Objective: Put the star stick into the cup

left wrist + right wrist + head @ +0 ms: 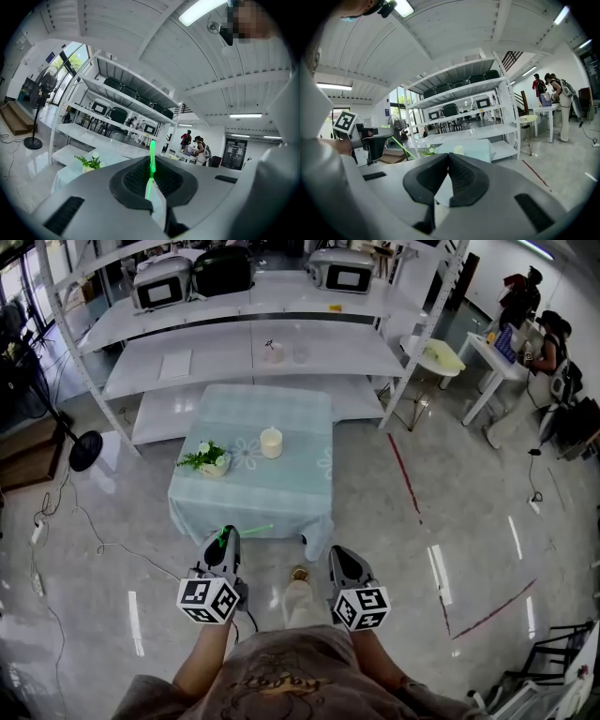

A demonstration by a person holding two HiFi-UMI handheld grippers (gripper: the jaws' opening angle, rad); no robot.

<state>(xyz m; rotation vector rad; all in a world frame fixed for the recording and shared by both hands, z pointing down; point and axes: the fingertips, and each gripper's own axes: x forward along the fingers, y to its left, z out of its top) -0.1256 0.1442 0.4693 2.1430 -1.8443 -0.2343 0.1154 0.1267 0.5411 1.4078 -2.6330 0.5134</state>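
while the person stood at the near edge of the desk (pixel 281 495), the task's things lay as follows. at the left of the cloth, a potted plant (pixel 206 457) sat clear of the working path and needed no handling. the left claw (pixel 223 540) was closed to a pinch on the star stick (pixel 253 530), its pads clamped on the thin green shaft; the left gripper view showed the shaft (pixel 152 159) rising straight out between the pads, a grip that probably kept the free end aimable. in the head view the stick slanted off to the right over the desk's near edge; its star end could not be made out. the cup (pixel 271 442) stood upright near the middle of the desk, well apart from the stick, mouth up to receive it. the right claw (pixel 340 559) hung low beside the left, jaws pressed together on nothing, apparently held back as a spare.
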